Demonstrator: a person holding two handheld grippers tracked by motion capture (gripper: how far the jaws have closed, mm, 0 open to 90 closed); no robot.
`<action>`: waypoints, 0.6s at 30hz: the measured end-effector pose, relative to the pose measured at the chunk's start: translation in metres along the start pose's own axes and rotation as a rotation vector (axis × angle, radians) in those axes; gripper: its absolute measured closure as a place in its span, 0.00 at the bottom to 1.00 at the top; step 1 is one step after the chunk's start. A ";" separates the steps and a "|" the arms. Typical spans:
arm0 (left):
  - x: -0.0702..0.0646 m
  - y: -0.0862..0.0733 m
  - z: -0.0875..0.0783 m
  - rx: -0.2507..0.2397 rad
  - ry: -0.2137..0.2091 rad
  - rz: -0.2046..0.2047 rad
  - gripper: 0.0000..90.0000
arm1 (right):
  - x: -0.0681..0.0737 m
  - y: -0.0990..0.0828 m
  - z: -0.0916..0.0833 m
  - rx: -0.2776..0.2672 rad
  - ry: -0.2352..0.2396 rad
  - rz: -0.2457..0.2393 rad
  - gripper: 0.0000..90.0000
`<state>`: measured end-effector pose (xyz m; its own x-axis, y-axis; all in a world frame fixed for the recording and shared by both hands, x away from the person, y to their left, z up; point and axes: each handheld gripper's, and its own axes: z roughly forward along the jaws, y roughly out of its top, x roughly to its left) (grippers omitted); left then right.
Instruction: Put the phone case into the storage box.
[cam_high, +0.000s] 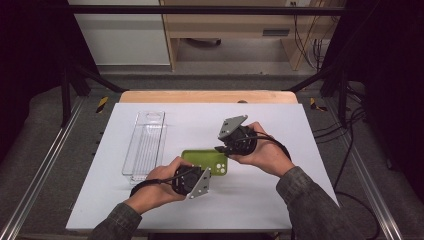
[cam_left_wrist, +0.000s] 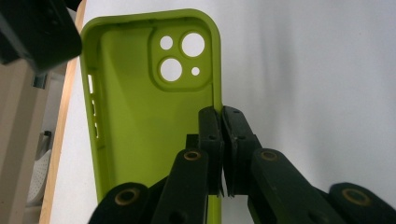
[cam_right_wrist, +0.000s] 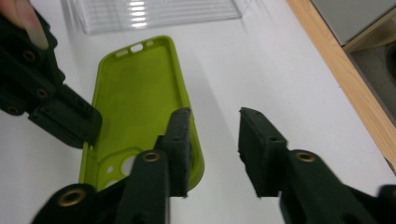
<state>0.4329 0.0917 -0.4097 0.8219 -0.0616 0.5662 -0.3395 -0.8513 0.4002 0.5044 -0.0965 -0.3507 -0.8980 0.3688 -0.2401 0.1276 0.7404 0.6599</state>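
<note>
A lime-green phone case (cam_high: 205, 161) lies open side up on the white table (cam_high: 260, 200), its camera cutouts toward the right. My left gripper (cam_high: 194, 168) comes from the near side; in the left gripper view it (cam_left_wrist: 221, 114) is shut on the case's (cam_left_wrist: 135, 107) side wall, one pad inside and one outside. My right gripper (cam_high: 223, 150) is at the case's camera end. In the right gripper view it (cam_right_wrist: 215, 116) stands open: one jaw is over the case's (cam_right_wrist: 135, 93) rim, the other over bare table, with nothing pinched.
A clear plastic tray (cam_high: 145, 145) lies to the left of the case, also seen as the clear tray (cam_right_wrist: 154, 11) beyond it. The table's wooden far edge (cam_high: 207, 96) runs across the back. Black frame bars stand at both sides.
</note>
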 end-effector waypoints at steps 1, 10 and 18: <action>0.000 0.000 0.000 -0.002 0.001 -0.006 0.96 | -0.001 0.000 -0.002 -0.015 -0.004 0.011 0.62; 0.001 0.000 -0.001 -0.008 0.006 -0.014 0.97 | -0.009 -0.001 -0.009 -0.076 -0.081 0.102 0.33; 0.001 -0.002 -0.002 -0.006 0.008 -0.018 0.97 | -0.014 -0.001 -0.014 -0.118 -0.124 0.160 0.20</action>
<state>0.4332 0.0943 -0.4084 0.8243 -0.0416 0.5647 -0.3272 -0.8489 0.4151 0.5109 -0.1096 -0.3383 -0.8109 0.5475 -0.2066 0.2073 0.5990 0.7735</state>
